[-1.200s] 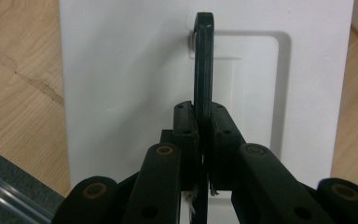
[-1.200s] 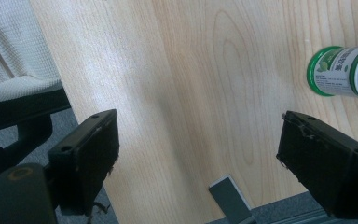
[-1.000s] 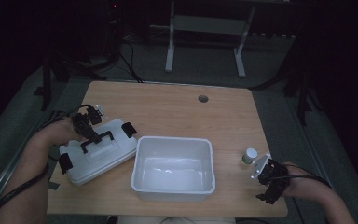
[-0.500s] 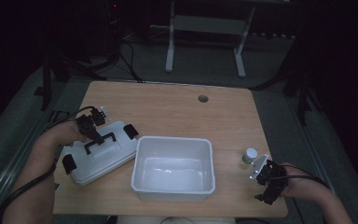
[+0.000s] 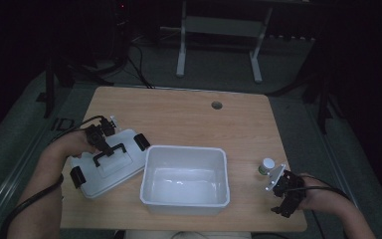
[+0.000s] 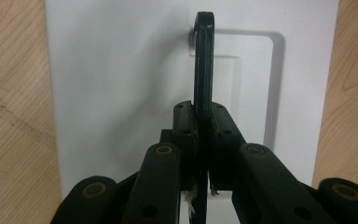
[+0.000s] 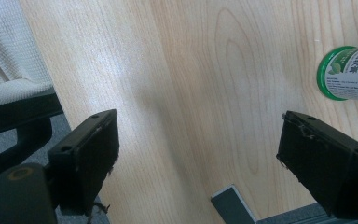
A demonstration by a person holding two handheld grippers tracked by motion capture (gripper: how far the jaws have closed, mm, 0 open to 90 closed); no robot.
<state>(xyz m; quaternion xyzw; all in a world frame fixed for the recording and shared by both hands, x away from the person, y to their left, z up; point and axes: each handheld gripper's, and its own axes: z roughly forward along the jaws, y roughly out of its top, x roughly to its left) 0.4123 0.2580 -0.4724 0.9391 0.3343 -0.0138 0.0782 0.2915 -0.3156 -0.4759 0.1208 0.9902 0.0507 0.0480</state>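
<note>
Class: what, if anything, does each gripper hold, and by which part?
Left gripper: the white lid, clamped by its black handle. Right gripper: open, holding nothing.

Place: a dim lab or recording room, not a home.
Table: one light wooden desk (image 5: 189, 114) with a round cable hole (image 5: 217, 105), like office furniture.
Floor: grey carpet (image 5: 298, 124) around the desk.
Background: white metal stand legs (image 5: 181, 47) and loose black cables (image 5: 134, 64) in the dark behind.
Seat: a black chair base (image 7: 14, 126) beside the desk edge.
</note>
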